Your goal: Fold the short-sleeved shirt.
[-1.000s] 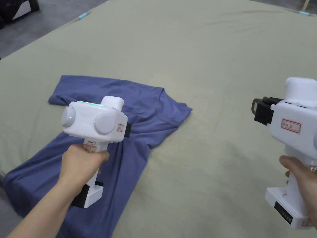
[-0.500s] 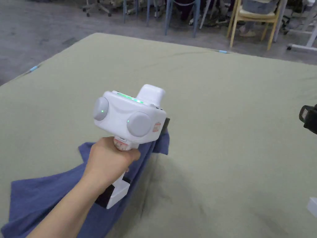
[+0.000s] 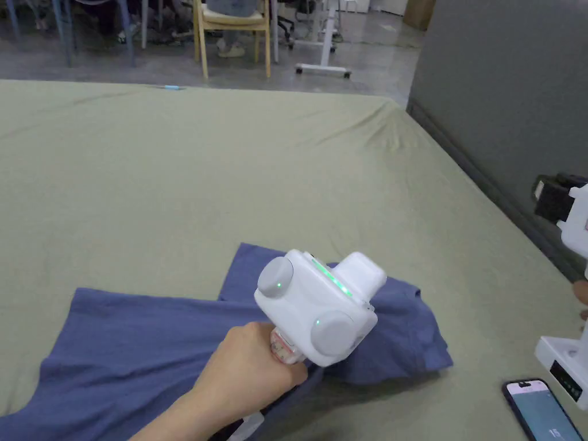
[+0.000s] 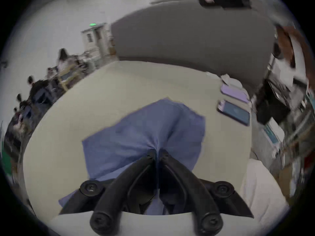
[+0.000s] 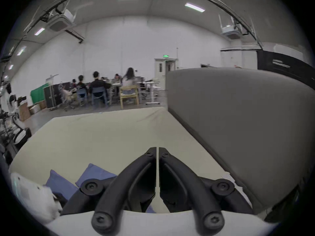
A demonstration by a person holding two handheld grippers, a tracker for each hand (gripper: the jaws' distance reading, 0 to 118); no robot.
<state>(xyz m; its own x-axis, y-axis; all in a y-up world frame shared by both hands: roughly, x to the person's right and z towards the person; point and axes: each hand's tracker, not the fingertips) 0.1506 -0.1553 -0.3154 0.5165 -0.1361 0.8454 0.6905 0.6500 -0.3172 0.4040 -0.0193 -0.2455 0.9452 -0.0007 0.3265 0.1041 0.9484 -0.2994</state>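
Note:
The blue short-sleeved shirt (image 3: 143, 344) lies crumpled on the pale green bed cover (image 3: 229, 184), with one bunched part (image 4: 153, 129) drawn out ahead of my left gripper (image 4: 157, 152). That gripper is shut on a pinch of the blue cloth. In the head view its white body (image 3: 318, 313) hides the jaws, and a hand holds it over the shirt. My right gripper (image 5: 157, 148) hangs in the air at the right, away from the shirt, jaws shut with nothing between them. Its black jaws (image 3: 551, 198) show at the right edge of the head view.
A dark phone (image 3: 540, 410) lies on the cover near the right gripper's handle; the same phone (image 4: 233, 111) has a purple flat item (image 4: 234, 93) beside it. A grey panel (image 3: 505, 86) borders the bed's right side. Chairs (image 3: 229, 28) and several seated people (image 5: 98, 84) are beyond the far edge.
My left gripper took hold of the shirt, lifted it and carried it to the right, then lowered it. The head camera swung right. The right gripper stayed off to the right.

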